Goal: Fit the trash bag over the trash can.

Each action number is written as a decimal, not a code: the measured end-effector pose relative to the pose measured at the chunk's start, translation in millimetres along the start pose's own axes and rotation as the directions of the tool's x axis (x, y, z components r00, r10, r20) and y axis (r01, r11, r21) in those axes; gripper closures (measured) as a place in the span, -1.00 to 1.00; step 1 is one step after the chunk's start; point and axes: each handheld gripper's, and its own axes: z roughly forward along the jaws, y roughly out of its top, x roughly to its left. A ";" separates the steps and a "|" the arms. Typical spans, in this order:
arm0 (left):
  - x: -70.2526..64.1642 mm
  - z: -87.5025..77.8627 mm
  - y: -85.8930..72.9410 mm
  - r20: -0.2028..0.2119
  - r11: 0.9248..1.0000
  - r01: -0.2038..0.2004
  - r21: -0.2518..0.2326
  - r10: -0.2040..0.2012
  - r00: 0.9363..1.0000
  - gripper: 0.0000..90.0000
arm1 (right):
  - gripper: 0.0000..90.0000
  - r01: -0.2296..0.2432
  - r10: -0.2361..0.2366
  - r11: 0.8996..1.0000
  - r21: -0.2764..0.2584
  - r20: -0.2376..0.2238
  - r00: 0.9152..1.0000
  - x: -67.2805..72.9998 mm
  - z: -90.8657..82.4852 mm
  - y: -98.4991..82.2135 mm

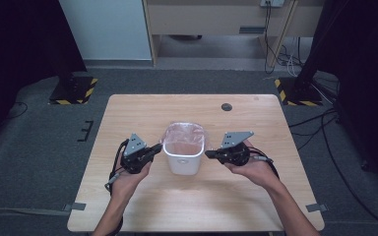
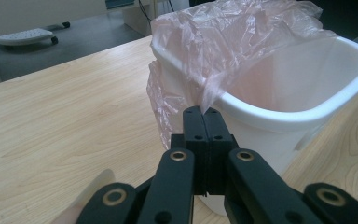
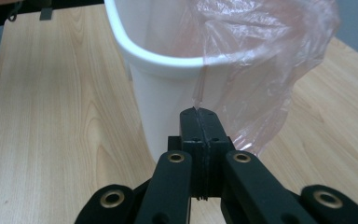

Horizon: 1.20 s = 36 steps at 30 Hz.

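Note:
A small white bin [image 1: 182, 162] stands upright in the middle of the wooden table [image 1: 128, 113]. A thin pink plastic bag [image 1: 184, 133] lines it, folded over the far part of the rim. My left gripper [image 1: 160, 146] is at the bin's left side and my right gripper [image 1: 207, 154] at its right side. In the left gripper view the jaws [image 2: 204, 113] are shut, and a strip of the bag [image 2: 223, 51] runs into the tips beside the bin's rim [image 2: 279, 116]. In the right gripper view the jaws [image 3: 199, 113] are likewise shut on the bag's edge [image 3: 261, 65] beside the bin [image 3: 161, 93].
A dark round hole [image 1: 226, 106] sits in the table near its far edge. Grey tape [image 1: 78, 206] marks the near corners. Striped stand bases [image 1: 74, 90] and cables [image 1: 320, 128] lie on the floor around the table.

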 end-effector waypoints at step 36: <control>-3.5 -3.6 -2.4 0.000 1.000 -0.027 0.011 0.027 1.000 1.00 | 0.33 0.009 -0.003 0.995 -0.095 0.060 0.998 6.0 -14.1 2.7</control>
